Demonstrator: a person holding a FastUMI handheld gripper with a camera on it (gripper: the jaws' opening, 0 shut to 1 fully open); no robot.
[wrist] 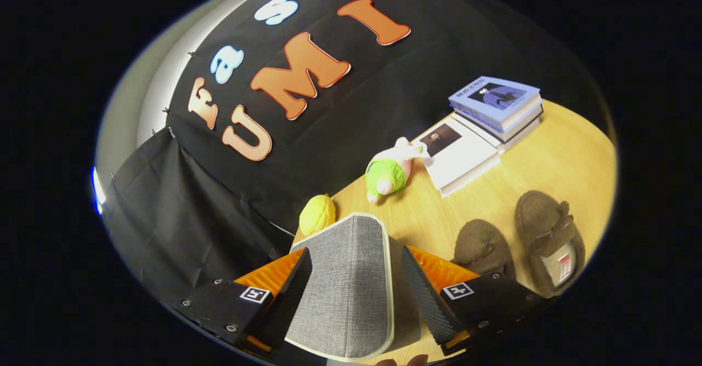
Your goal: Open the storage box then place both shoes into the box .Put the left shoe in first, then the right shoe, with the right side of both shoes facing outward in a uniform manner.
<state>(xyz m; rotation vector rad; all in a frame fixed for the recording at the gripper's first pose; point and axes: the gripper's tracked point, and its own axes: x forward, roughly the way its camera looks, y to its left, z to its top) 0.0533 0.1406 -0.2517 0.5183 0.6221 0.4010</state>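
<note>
Hand-held gripper (356, 278) straddles the grey box lid (345, 283), whether gripped unclear, slippers (548, 240) just beside.

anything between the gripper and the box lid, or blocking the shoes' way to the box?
Nothing visible. The grey lid already sits between the open fingers. Both slippers lie right beside the gripper, bare table around them.

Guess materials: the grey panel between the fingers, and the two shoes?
Grey panel: woven fabric by its heathered weave, matte, pale piped edge; likely the box lid. Gripper fingers straddle it, contact unclear. Shoes: brown, fuzzy matte nap, probably suede or felt.
</note>
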